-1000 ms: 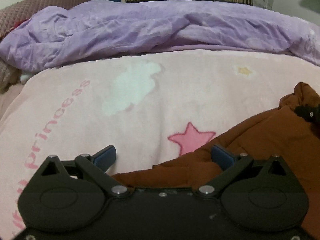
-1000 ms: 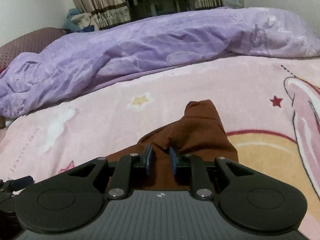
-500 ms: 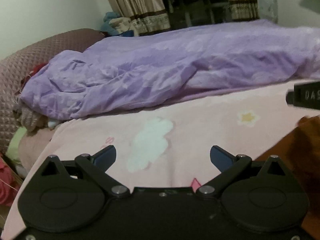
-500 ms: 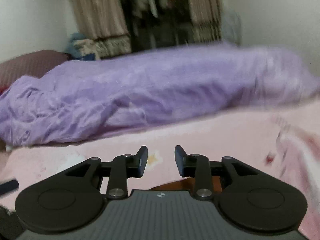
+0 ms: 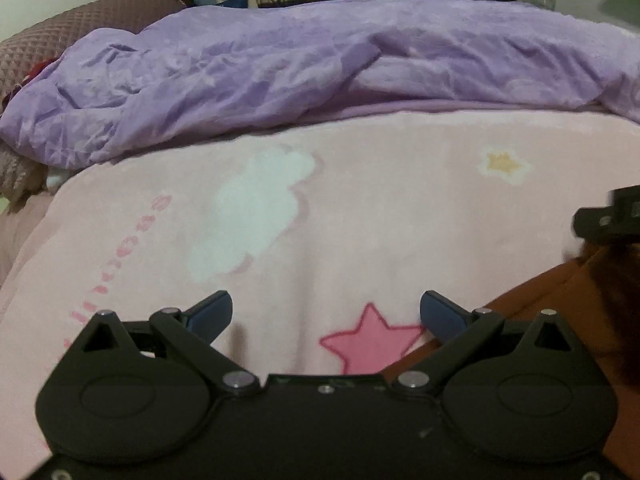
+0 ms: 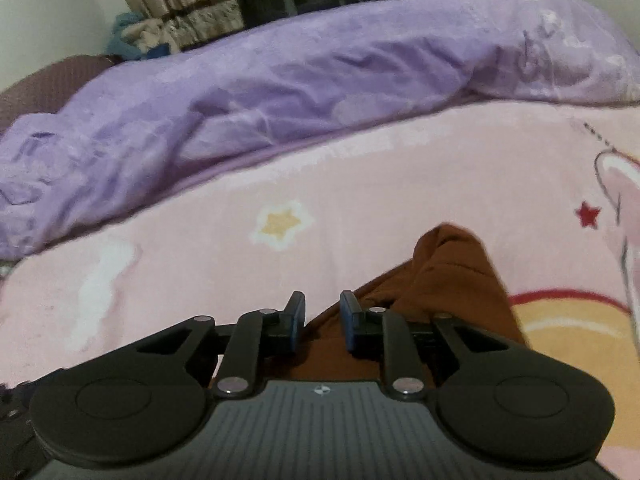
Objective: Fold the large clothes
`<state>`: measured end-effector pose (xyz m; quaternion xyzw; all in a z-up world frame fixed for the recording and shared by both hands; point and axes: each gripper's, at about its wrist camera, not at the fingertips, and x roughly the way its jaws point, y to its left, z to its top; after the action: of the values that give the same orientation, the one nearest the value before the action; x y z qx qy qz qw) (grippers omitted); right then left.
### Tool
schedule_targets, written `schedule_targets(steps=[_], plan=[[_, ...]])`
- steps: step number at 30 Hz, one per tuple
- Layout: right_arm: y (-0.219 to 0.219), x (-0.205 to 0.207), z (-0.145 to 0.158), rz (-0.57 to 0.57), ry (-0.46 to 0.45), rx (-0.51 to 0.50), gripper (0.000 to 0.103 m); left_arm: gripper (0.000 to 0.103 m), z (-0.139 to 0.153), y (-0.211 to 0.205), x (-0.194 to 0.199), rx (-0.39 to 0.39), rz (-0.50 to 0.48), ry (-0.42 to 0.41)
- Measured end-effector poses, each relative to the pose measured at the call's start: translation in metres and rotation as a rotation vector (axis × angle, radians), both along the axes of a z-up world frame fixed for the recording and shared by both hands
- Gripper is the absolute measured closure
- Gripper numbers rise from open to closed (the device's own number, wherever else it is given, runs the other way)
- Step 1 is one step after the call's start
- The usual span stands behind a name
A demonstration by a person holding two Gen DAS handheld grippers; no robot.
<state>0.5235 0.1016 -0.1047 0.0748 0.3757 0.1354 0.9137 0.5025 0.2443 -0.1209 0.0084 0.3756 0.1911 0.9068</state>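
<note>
Brown garment (image 6: pixel 448 280) btwn right claw (image 6: pixel 322 322) fingers, ungripped.

Pink blanket (image 5: pixel 360 208) w/ star & cloud prints covered bed; crumpled purple duvet (image 5: pixel 320 72) lay behind it, curtains (image 6: pixel 176 4) beyond.

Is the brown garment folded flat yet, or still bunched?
Still bunched. The brown garment lies in a rumpled heap with a raised peak on the pink blanket; no neat fold edges show.
</note>
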Motion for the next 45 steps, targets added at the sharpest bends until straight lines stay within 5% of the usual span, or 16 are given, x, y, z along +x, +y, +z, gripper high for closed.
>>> schedule_targets(steps=[5,9,17,20,25,33,45], plan=[[-0.035,-0.084,0.069,0.05,-0.18,-0.002,0.073,0.0,0.06,0.023,-0.068,-0.118,0.029,-0.122],[-0.057,-0.135,0.076,0.082,-0.212,-0.004,0.073,0.0,0.086,0.013,-0.129,-0.113,-0.022,-0.181],[-0.053,-0.138,0.009,0.099,-0.074,0.034,0.072,0.0,0.021,-0.031,-0.171,0.06,-0.08,-0.016],[-0.062,-0.148,0.027,0.102,-0.081,0.086,0.072,0.0,0.034,-0.02,-0.186,-0.005,-0.041,-0.041],[-0.078,-0.193,0.058,0.153,-0.166,0.032,0.07,0.0,0.065,-0.018,-0.234,-0.025,-0.056,-0.116],[-0.079,-0.206,0.008,0.235,-0.124,0.023,0.068,0.0,0.027,-0.024,-0.238,-0.055,-0.031,-0.014],[-0.078,-0.251,0.051,0.292,-0.146,-0.039,0.066,0.0,0.039,-0.027,-0.247,-0.022,-0.025,-0.024]])
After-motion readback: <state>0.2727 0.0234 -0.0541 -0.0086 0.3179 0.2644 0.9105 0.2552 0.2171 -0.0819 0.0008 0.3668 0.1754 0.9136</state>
